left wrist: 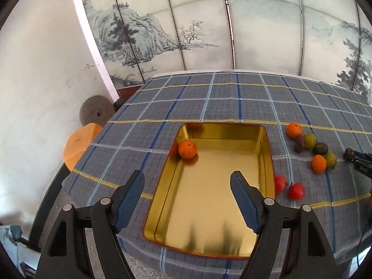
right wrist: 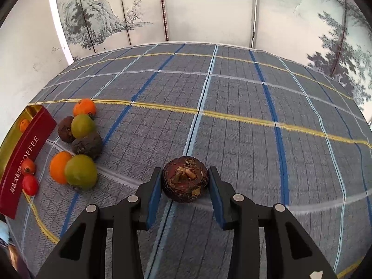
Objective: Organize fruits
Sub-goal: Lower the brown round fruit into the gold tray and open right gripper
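One fruit is in the tin so far, that's the whole score. A single orange (left wrist: pixel 187 149) sits in the far left corner of the gold tin (left wrist: pixel 265 162), touching or almost touching its wall, and the rest of the tin floor is bare.

Everything else is out on the plaid tablecloth (right wrist: pixel 232 88), to the right of the tin: two oranges (right wrist: pixel 84 107) (right wrist: pixel 59 167), two green fruits (right wrist: pixel 82 125) (right wrist: pixel 81 171), two dark brown wrinkly ones (right wrist: pixel 87 145) (right wrist: pixel 65 129) bunched together touching each other, plus two small red tomatoes (right wrist: pixel 28 166) (right wrist: pixel 30 184) right beside the tin's red outer wall (right wrist: pixel 25 158) with TOFFEE printed on it.

Right gripper (right wrist: pixel 185 181) has its blue pads on either side of another dark brown round fruit (right wrist: pixel 185 178), well apart from the pile. The pads look like they're touching or nearly touching its sides, but I honestly can't tell if it's actually squeezed or just bracketed, and the fruit looks like it's resting on the cloth or barely above it.

Left gripper (left wrist: pixel 187 181) hangs over the near end of the tin with its fingers spread wide, holding nothing.

So I'd call it early days: one in, nine-ish to go, with the brown one probably next up.
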The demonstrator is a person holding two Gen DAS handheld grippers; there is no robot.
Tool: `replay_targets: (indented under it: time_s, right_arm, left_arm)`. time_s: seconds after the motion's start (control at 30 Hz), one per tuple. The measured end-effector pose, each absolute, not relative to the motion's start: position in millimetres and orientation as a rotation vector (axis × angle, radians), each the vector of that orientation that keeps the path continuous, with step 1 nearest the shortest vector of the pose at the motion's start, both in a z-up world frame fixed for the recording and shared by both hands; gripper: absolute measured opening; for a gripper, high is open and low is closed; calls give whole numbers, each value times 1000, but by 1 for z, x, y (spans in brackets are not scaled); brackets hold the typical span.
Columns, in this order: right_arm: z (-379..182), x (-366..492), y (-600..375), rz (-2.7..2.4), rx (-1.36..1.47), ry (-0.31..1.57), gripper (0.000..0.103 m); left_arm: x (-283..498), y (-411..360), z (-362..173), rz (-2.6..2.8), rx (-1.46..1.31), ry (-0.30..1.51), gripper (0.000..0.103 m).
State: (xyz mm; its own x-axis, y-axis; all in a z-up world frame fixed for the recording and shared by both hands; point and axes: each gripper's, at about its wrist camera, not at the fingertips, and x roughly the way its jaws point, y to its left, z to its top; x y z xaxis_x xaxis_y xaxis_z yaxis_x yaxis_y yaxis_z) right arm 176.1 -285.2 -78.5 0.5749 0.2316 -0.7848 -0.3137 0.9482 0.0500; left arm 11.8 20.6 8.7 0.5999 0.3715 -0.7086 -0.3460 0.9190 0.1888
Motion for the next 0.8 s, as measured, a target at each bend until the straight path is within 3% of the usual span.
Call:
replay_targets:
  time_s: [0.23, 0.47, 0.8]
  right_arm:
    - [-41, 122, -257, 432, -37, 801, 36]
    - [0, 87, -158, 708, -110, 751, 36]
    - [-7, 85, -29, 931, -242, 841, 36]
  left_arm:
    - [-12, 34, 11, 454, 23, 818, 77]
    - [-27, 51, 4, 482, -12, 826, 77]
    - [-42, 71, -4, 531, 9, 832, 77]
